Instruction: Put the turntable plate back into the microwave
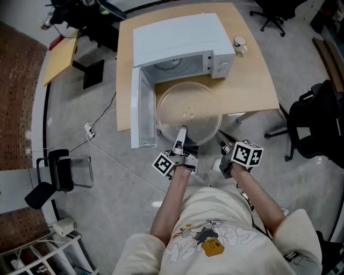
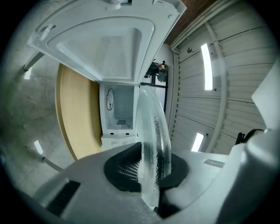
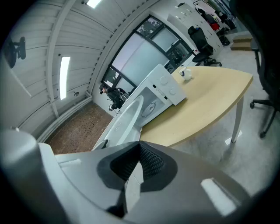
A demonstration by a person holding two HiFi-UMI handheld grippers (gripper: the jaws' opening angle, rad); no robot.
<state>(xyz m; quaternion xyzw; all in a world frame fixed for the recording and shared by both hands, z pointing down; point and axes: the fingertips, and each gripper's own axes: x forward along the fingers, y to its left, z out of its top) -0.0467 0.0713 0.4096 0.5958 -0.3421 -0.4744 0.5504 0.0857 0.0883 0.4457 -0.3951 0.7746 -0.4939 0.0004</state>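
The white microwave stands on a wooden table with its door swung open to the left. A round clear glass turntable plate hangs level in front of the open cavity, over the table's near edge. My left gripper is shut on the plate's near rim. In the left gripper view the plate stands edge-on between the black pads of the left gripper, with the microwave straight beyond. My right gripper hovers to the right of the plate, shut and empty, apart from the plate.
A white mug sits on the table to the right of the microwave. Black office chairs stand at the right and far back. Another chair and a cable are on the floor at left.
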